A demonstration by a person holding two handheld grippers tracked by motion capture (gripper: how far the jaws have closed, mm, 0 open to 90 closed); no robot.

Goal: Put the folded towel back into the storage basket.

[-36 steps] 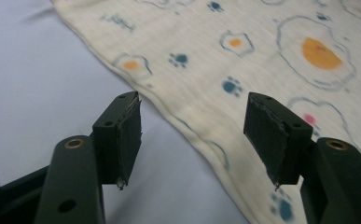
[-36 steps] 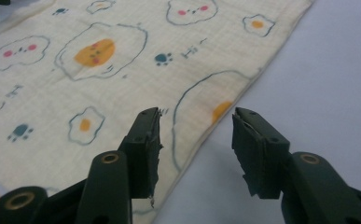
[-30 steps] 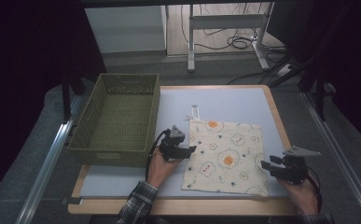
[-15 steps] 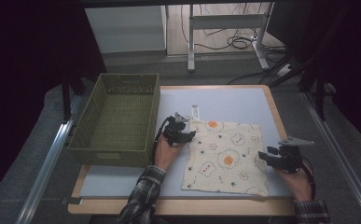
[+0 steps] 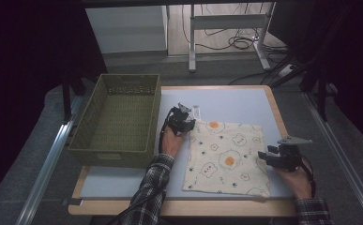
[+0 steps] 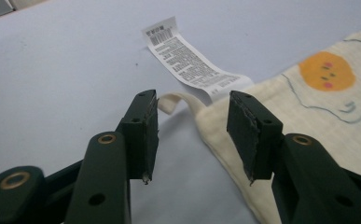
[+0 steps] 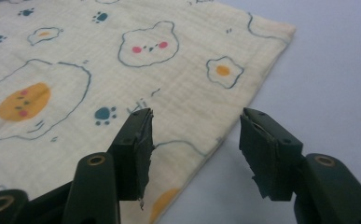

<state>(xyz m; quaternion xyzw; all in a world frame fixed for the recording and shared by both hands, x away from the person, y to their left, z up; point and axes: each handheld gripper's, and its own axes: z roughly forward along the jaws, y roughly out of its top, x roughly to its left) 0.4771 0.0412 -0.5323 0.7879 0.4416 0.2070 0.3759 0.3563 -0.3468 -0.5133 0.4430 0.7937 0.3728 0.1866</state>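
1. The bench (image 5: 235, 101) carries a pale blue top with a wooden rim; everything in play lies on it.
2. A green basket (image 5: 118, 119) stands at the left, empty, just beside the cloth's left edge.
3. The cloth (image 5: 226, 157), cream with printed eggs and bears, lies spread flat on the right half of the bench, in the same place as a second ago.
4. The left gripper (image 6: 192, 135) has travelled from the cloth's near-left side up to its far-left corner. Its jaws have just been closing but stand apart, and between them lies the corner hem, which the pads do not yet press.
5. The right gripper (image 7: 194, 140) sits at the cloth's right edge, hardly shifted over that second. Its jaws have just been opening a little and stand apart, straddling the edge without pinching it.
6. A white label (image 6: 192, 63) and a small hanging loop (image 6: 176, 100) stick out from the far-left corner, just beyond the left gripper.
7. Judged from this, the left side is about to take hold of its corner, while the right side waits; a fold or a lift toward the basket looks likely to follow once both have a grip.
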